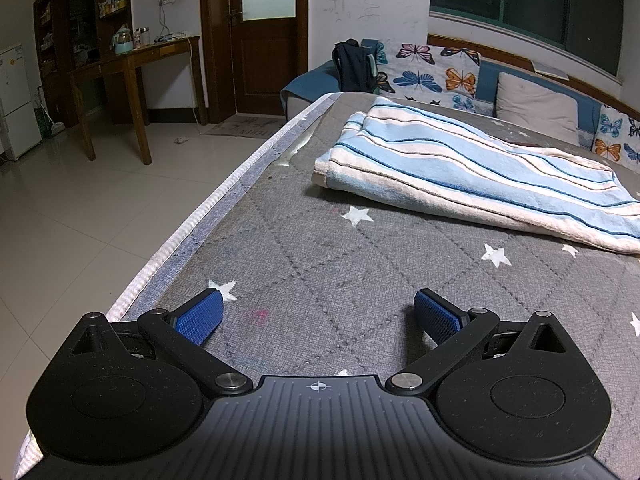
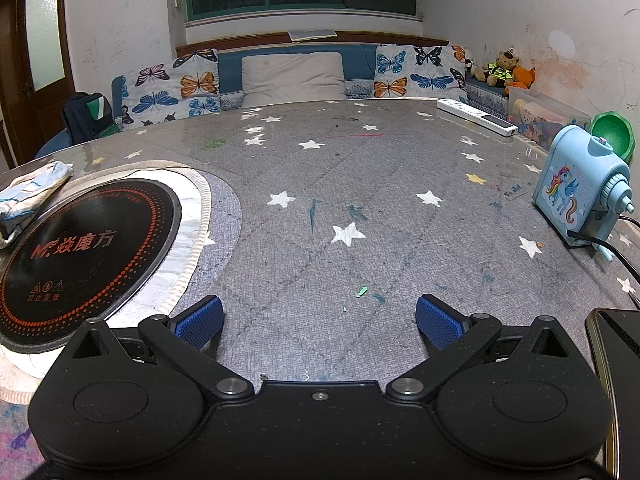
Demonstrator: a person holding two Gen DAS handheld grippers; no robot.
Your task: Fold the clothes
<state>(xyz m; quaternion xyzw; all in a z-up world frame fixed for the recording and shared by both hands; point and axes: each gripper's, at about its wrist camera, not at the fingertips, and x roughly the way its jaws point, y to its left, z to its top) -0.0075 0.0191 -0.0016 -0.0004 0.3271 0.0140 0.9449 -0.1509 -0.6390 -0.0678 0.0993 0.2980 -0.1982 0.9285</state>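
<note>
A folded blue-and-white striped cloth point(image 1: 460, 168) lies on the grey star-patterned table cover point(image 1: 320, 272), ahead and to the right of my left gripper point(image 1: 318, 312). The left gripper is open and empty, low over the cover near the table's left edge. A corner of the same cloth point(image 2: 28, 192) shows at the far left of the right wrist view. My right gripper point(image 2: 320, 316) is open and empty over the bare cover point(image 2: 340, 200), well apart from the cloth.
A round black induction hob point(image 2: 80, 252) is set in the table left of the right gripper. A blue pencil sharpener point(image 2: 580, 196), a power strip point(image 2: 476, 116) and a phone point(image 2: 616, 360) sit at the right. The table edge point(image 1: 208, 216) drops to a tiled floor.
</note>
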